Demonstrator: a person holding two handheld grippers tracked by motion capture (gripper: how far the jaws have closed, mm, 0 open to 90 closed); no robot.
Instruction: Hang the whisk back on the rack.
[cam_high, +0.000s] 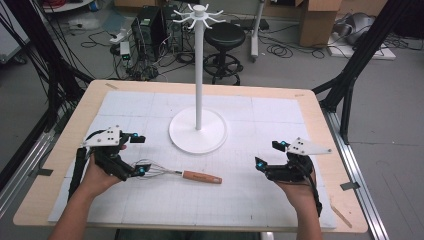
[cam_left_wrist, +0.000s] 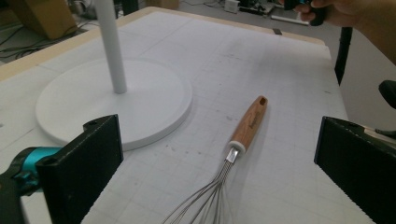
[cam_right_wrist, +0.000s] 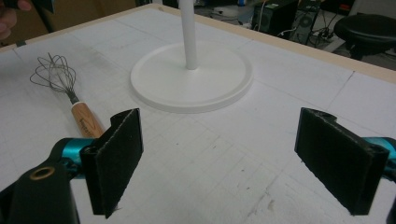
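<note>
Lying flat on the white gridded mat (cam_high: 260, 200), the whisk (cam_high: 172, 173) sits just in front of the round base of the white hook stand (cam_high: 198, 131), on your side of it and a little to your left, with its wooden handle (cam_high: 202, 177) pointing toward your right and its wire head toward your left.

Your left gripper (cam_high: 140, 154) is at the wire end of the whisk, left of the stand's base. In the left gripper view its jaws stand wide apart, with the wires (cam_left_wrist: 205, 200) rising from the bottom edge between them; neither pad presses on the wires there. The handle (cam_left_wrist: 249, 123) runs away from the jaws, beside the stand's base (cam_left_wrist: 154, 107).

Your right gripper (cam_high: 270, 155) is to the right of the stand's base, well apart from the whisk, and it holds nothing. In the right gripper view its jaws are spread wide over bare mat (cam_right_wrist: 219, 158); the stand's base (cam_right_wrist: 154, 79) lies ahead, and the whisk (cam_right_wrist: 70, 95) lies off to the left of that base, its wooden handle partly hidden behind the left jaw.
</note>
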